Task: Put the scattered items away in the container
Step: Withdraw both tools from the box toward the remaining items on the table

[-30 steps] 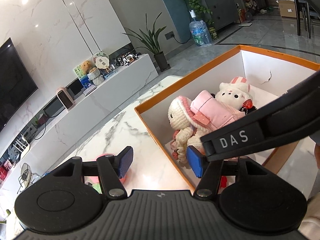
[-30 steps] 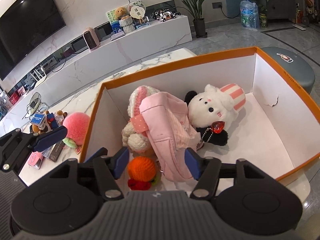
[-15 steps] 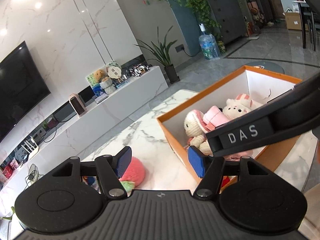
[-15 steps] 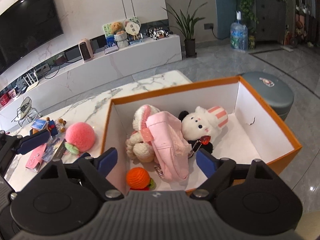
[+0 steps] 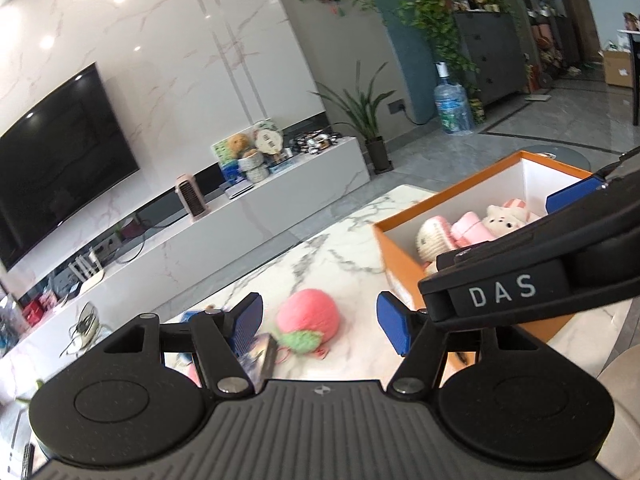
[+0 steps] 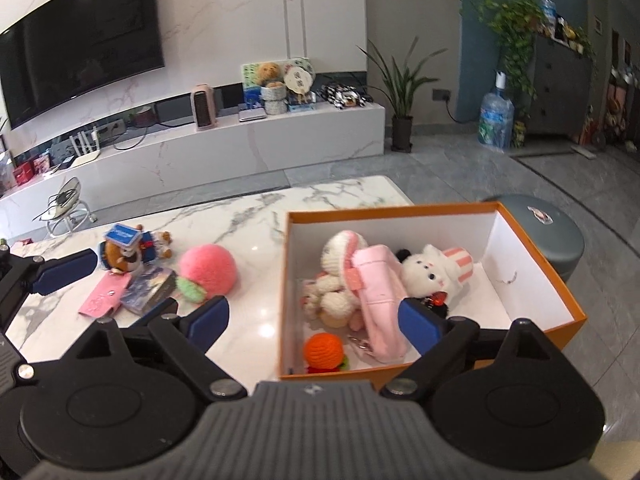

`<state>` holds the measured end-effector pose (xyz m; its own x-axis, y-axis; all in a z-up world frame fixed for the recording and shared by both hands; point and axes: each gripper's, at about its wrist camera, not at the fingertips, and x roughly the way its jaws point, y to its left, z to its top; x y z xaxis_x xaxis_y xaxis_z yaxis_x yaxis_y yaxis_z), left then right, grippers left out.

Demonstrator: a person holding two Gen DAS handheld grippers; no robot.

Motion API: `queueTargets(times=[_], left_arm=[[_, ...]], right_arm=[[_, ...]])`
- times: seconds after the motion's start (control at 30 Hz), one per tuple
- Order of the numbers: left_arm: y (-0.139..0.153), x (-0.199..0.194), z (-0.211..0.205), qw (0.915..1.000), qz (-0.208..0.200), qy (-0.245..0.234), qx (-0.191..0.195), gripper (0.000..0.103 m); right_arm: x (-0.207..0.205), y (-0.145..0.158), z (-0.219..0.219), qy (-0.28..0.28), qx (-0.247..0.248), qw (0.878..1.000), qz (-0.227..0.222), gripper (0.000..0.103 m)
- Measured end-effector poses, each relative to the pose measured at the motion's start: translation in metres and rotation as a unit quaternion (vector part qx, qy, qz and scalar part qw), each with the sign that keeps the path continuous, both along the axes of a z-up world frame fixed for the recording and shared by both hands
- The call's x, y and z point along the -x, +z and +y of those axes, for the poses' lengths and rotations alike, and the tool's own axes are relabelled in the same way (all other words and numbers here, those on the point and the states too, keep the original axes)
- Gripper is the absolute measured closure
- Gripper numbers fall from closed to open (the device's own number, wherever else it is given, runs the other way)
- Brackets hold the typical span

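Note:
An orange box (image 6: 536, 248) with white walls stands on the marble table (image 6: 248, 216). It holds a knitted bunny (image 6: 340, 252), a pink pouch (image 6: 376, 280), a white plush (image 6: 432, 276) and an orange ball (image 6: 323, 351). Left of the box lie a pink peach plush (image 6: 208, 266) (image 5: 308, 316), a small book (image 6: 150, 290), a pink card (image 6: 100, 298) and a bear in a cap (image 6: 124, 248). My right gripper (image 6: 314, 320) is open and raised above the box's near left corner. My left gripper (image 5: 320, 320) is open above the peach plush.
A white TV bench (image 6: 240, 144) with a heater, toys and a black TV (image 6: 80, 36) above it runs behind the table. A grey round stool (image 6: 560, 232) stands right of the box. A water bottle (image 6: 496, 120) and potted plant (image 6: 400, 92) stand on the floor beyond.
Both grippers have pulled back and up from the box. The right gripper opened wider, leaving the orange ball lying in the box. The left one now faces the peach plush.

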<state>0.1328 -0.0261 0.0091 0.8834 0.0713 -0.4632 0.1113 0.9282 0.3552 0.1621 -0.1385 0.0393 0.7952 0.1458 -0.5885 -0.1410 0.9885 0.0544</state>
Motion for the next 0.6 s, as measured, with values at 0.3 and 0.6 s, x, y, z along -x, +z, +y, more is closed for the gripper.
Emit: queueTargets(times=[0.3,0.6], left_arm=[[0.006,0.019,0.042,0.9985,-0.001,0.045,0.033,0.025],[0.002,0.036,0.076,0.9958,0.004,0.069,0.060,0.025]], right_arm=[[0.024,0.007,0.047,0.036,0.027,0.999,-0.017,0.008],[0.045,0.008,0.087,0.057,0.061,0.996,-0.024,0.008]])
